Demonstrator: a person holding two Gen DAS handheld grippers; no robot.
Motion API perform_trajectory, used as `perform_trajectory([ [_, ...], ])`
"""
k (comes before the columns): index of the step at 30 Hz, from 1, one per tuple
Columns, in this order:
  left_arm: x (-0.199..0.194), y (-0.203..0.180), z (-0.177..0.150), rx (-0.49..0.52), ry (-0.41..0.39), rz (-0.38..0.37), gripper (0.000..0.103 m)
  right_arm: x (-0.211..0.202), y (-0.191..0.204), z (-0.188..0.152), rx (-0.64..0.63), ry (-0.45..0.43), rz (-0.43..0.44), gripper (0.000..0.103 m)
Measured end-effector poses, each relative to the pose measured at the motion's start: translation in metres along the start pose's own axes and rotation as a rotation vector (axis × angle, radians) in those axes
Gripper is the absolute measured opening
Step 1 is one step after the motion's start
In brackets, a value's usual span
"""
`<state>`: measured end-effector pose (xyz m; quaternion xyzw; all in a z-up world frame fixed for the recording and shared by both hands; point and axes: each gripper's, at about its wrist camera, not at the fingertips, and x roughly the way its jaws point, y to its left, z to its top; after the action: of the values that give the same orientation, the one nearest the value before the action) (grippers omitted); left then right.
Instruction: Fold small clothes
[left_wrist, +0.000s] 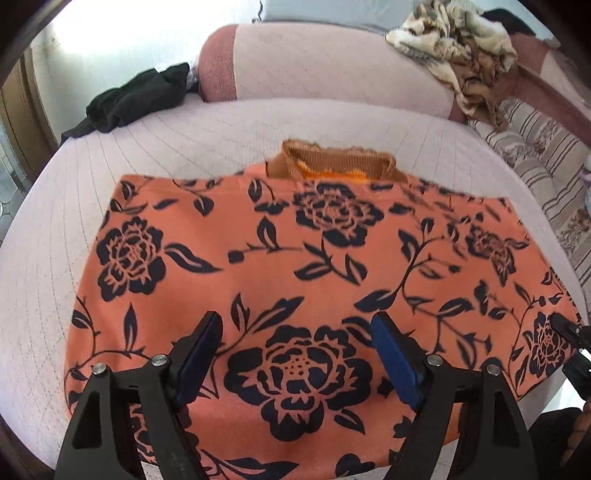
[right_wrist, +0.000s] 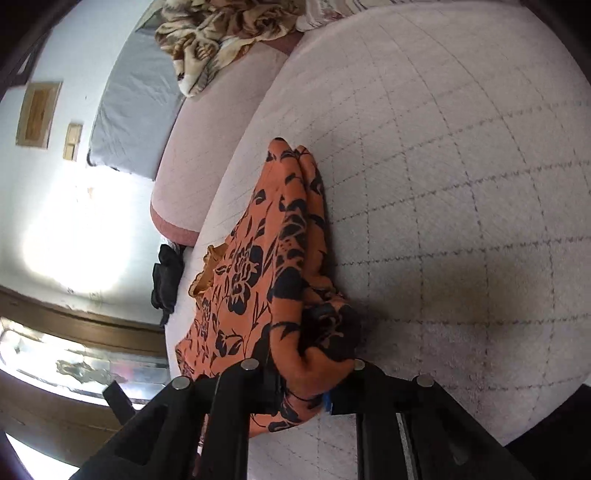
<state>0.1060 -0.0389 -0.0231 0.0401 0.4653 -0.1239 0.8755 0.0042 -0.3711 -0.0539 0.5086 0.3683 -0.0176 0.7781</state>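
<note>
My right hand-held gripper (right_wrist: 303, 387) pinches the orange floral garment (left_wrist: 295, 266); left hand-held gripper (left_wrist: 295, 362) spread. Risk: bunched cloth slips, skewing the fold.

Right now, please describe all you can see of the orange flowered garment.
The orange garment has a dark floral print and a ribbed brown neckband. It looks like soft cloth, lying mostly flat on the pale quilted bed cover. The right gripper pinches one bunched edge; the left gripper is open above it.

1 orange floral garment (left_wrist: 295, 266), 1 black garment (left_wrist: 136, 98), 1 beige blanket (left_wrist: 461, 48), 2 hand-held grippers: left (left_wrist: 295, 354), right (right_wrist: 303, 384).
</note>
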Motion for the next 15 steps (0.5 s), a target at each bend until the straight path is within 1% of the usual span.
perform_trajectory([
  [1, -0.002, -0.001, -0.001, 0.006, -0.022, -0.001, 0.083, -0.005, 0.005, -0.001, -0.028, -0.019, -0.015, 0.013],
  [2, -0.001, 0.0, -0.005, 0.024, -0.026, 0.013, 0.083, -0.011, 0.012, -0.003, -0.06, -0.045, -0.036, 0.013],
  [3, 0.011, -0.004, -0.009, 0.062, 0.012, 0.034, 0.083, -0.013, 0.013, -0.004, -0.076, -0.057, -0.057, 0.013],
  [4, 0.024, -0.008, -0.016, 0.094, 0.055, 0.046, 0.085, -0.011, 0.009, -0.007, -0.075, -0.052, -0.09, 0.013],
  [5, 0.023, -0.01, -0.017, 0.109, 0.005, 0.055, 0.087, -0.002, 0.0, -0.009, -0.064, -0.015, -0.143, 0.016],
  [6, 0.021, -0.011, -0.017, 0.126, -0.009, 0.062, 0.087, 0.007, -0.013, -0.011, -0.029, 0.044, -0.158, 0.022],
  [7, 0.02, -0.011, -0.016, 0.125, -0.004, 0.057, 0.087, 0.003, -0.02, -0.01, 0.011, 0.037, -0.114, 0.025],
  [8, 0.02, -0.008, -0.015, 0.114, 0.0, 0.041, 0.087, -0.006, -0.019, -0.008, 0.029, 0.04, -0.094, 0.032],
  [9, 0.021, -0.006, -0.014, 0.11, 0.005, 0.03, 0.087, -0.016, -0.014, -0.005, 0.013, 0.03, -0.109, 0.061],
  [10, 0.021, -0.005, -0.014, 0.113, 0.002, 0.027, 0.087, -0.029, -0.008, -0.003, -0.008, -0.006, -0.13, 0.082],
  [11, 0.021, -0.006, -0.014, 0.121, -0.004, 0.029, 0.087, -0.043, -0.001, 0.001, -0.04, -0.058, -0.142, 0.082],
  [13, 0.02, -0.006, -0.016, 0.125, -0.019, 0.031, 0.087, -0.059, 0.013, 0.012, -0.122, -0.108, -0.155, 0.082],
  [14, 0.02, -0.007, -0.016, 0.126, -0.023, 0.03, 0.088, -0.062, 0.02, 0.02, -0.155, -0.121, -0.162, 0.082],
  [15, 0.02, -0.006, -0.016, 0.127, -0.027, 0.027, 0.088, -0.057, 0.024, 0.029, -0.171, -0.103, -0.148, 0.082],
])
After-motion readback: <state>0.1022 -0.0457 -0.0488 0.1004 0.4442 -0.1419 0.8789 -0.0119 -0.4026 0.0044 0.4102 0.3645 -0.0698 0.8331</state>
